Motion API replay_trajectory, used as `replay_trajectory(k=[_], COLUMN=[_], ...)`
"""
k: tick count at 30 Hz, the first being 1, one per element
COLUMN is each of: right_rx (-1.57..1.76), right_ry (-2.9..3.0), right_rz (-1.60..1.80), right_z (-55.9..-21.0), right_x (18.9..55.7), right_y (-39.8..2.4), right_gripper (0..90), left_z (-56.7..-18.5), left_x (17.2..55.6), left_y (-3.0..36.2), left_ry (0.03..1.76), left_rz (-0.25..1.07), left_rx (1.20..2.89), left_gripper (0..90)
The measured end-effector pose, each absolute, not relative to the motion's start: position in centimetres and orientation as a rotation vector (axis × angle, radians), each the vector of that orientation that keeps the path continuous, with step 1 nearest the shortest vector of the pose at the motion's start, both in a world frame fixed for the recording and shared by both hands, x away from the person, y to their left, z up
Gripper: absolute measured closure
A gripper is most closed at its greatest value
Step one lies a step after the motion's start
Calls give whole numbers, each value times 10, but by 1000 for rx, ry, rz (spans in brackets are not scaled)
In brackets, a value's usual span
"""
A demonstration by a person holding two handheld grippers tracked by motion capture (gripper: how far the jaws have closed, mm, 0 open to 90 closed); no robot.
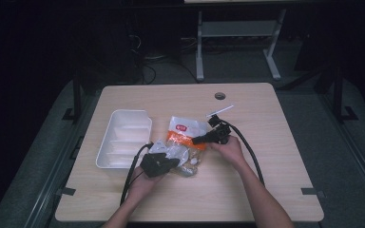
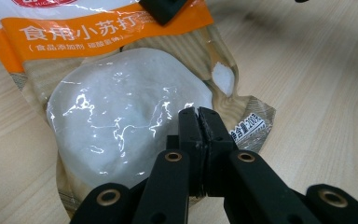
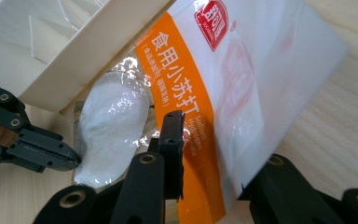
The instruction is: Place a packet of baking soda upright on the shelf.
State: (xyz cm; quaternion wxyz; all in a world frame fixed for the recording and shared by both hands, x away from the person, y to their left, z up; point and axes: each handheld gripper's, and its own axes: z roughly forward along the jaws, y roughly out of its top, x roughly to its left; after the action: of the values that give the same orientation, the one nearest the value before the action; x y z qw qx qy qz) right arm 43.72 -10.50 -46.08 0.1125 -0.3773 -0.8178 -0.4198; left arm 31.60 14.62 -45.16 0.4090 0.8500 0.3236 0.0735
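- Nearest you, your left gripper (image 1: 158, 164) sits at the near end of the clear plastic pouch of white powder with an orange band of Chinese print (image 1: 183, 142). In the left gripper view its jaws are pressed together on the pouch's bottom seam (image 2: 242, 128), so you are clenching that sealed edge, probably to pin the pouch while the other hand works.
- The pouch lies flat on the light wooden table (image 1: 247, 185), roughly at its middle and just right of the tray. The powder has slumped into a lump (image 2: 121, 116) at the near end, which leaves the far end flat and thin.
- Its long axis runs away from you, tilted slightly right: bottom seam toward you, the white top with the red logo (image 3: 213, 23) pointing to the far side.
- Your right gripper (image 1: 208, 137) comes in across the pouch from the right, over the orange band. Its jaws stand apart, one black finger (image 3: 171, 154) resting on the print and the other at the pouch's edge; the film lies between them, not squeezed, so I judge you are taking a second hold.
- Further left, the white plastic tray with dividers (image 1: 123, 137) stands beside the pouch, a likely destination for it.
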Motion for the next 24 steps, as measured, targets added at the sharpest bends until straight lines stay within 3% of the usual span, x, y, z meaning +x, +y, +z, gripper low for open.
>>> replay_trajectory(k=[3, 5, 8, 24], right_rx=[-1107, -1096, -1085, -1047], right_ry=[-2396, -2374, -2386, -2434], right_rz=[-1227, -1255, -1257, -1271], right_z=[-462, -461, -458, -447], right_x=[437, 437, 436, 430], right_y=[-103, -103, -102, -98], right_gripper=[749, 856, 884, 894], left_z=[-452, -451, -451, -451], left_x=[316, 316, 315, 313], left_y=[147, 146, 146, 145], left_ry=[812, 809, 804, 784], left_rz=[178, 180, 182, 168], left_rx=[2141, 2145, 2148, 2157], left_gripper=[876, 860, 849, 771])
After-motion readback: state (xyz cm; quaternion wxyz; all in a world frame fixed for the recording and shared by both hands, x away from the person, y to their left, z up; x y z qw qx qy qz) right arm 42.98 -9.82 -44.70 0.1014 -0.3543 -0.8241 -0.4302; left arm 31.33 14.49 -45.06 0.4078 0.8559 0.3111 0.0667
